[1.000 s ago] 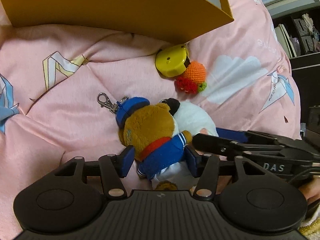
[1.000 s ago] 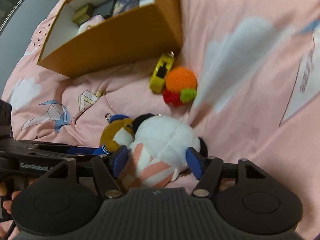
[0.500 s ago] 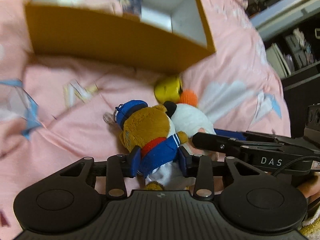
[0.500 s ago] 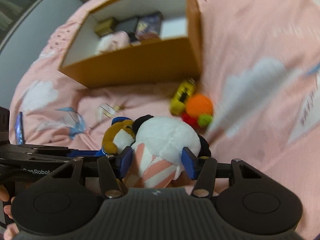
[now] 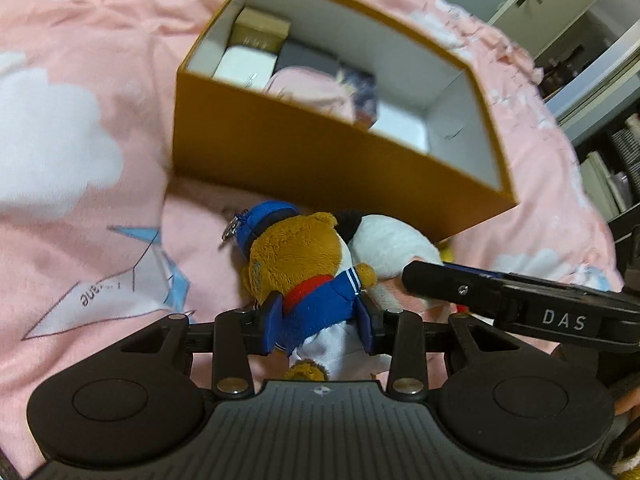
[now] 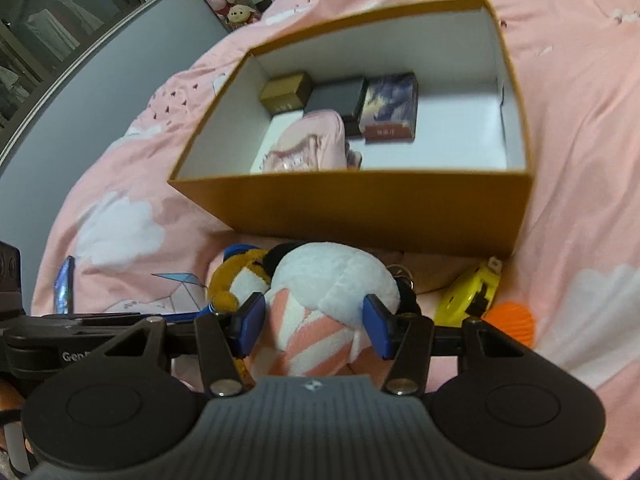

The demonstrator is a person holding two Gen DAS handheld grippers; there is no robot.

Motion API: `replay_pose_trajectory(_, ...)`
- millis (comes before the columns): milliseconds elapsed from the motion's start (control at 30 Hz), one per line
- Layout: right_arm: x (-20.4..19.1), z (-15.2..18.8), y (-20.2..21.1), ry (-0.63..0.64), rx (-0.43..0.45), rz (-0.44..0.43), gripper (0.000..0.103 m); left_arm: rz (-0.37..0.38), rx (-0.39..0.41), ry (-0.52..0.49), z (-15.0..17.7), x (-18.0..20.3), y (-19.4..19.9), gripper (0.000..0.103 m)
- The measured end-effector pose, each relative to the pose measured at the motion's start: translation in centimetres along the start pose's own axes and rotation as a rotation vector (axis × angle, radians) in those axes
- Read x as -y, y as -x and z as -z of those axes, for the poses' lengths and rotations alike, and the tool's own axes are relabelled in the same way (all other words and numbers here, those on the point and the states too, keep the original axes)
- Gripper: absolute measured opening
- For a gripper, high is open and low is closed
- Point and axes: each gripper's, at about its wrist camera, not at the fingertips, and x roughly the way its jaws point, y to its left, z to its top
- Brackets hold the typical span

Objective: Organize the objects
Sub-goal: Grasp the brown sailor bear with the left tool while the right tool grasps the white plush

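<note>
Brown bear (image 5: 298, 256), mustard box (image 6: 360, 204)

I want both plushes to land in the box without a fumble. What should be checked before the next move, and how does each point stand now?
1. Left gripper shut on the bear plush: ok.
2. Right gripper shut on the white plush: ok.
3. Free floor in the orange box, right part: ok.
4. Plushes clear of each other: not ok, they touch.
5. Plushes lifted off the pink bedding: cannot tell.
6. Bear's clip hanging free: cannot tell.
</note>
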Motion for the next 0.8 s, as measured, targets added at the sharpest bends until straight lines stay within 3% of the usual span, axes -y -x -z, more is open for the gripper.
replay_pose_trajectory(300,2.5,1.4,-0.1,-0.099,-0.041,0.015,0.056,-0.042,-0.062,-0.011,0.7,-0.2,-1.5,0.045)
replay_pose_trajectory(567,2.9,3.2,2.2,-0.033,-0.032,0.207,0.055,-0.062,-0.052,-0.051,1.1,0.2,-1.1,0.05)
replay_pose_trajectory(667,2.9,3.7,2.6,0.012,-0.028,0.266,0.043,-0.062,-0.044,-0.045,1.2,0.1,-0.7,0.055)
replay_pose_trajectory(733,2.9,4.0,2.5,0.032,-0.042,0.287,0.028,-0.064,-0.038,-0.048,1.4,0.3,-0.3,0.059)
replay_pose_trajectory(800,2.6,4.2,2.4,0.078,-0.044,0.331,0.025,-0.065,-0.029,-0.059,1.2,0.8,0.1,0.062)
